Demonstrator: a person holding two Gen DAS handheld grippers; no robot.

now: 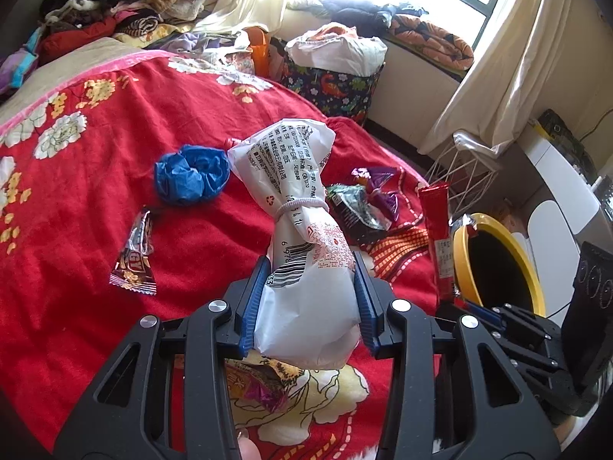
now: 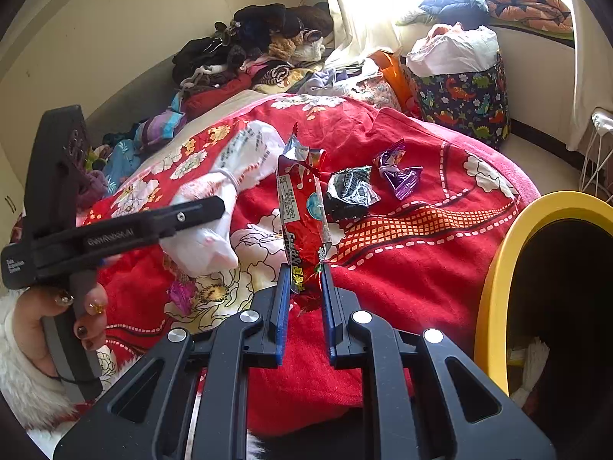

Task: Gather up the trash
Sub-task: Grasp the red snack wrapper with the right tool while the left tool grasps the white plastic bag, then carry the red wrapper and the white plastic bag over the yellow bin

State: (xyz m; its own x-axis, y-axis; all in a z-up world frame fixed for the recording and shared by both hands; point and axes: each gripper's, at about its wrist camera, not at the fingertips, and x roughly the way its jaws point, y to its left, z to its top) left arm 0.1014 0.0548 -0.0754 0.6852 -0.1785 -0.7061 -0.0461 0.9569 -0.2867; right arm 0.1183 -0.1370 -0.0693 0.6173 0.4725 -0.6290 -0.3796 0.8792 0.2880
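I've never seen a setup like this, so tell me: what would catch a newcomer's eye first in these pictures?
Probably the white tied-up plastic bag clamped in the left gripper, lifted above the red flowered blanket. Next, the right gripper pinching a long red snack wrapper by its end, beside the yellow-rimmed bin at the bed's edge. A crumpled blue glove and other wrappers lie on the blanket.
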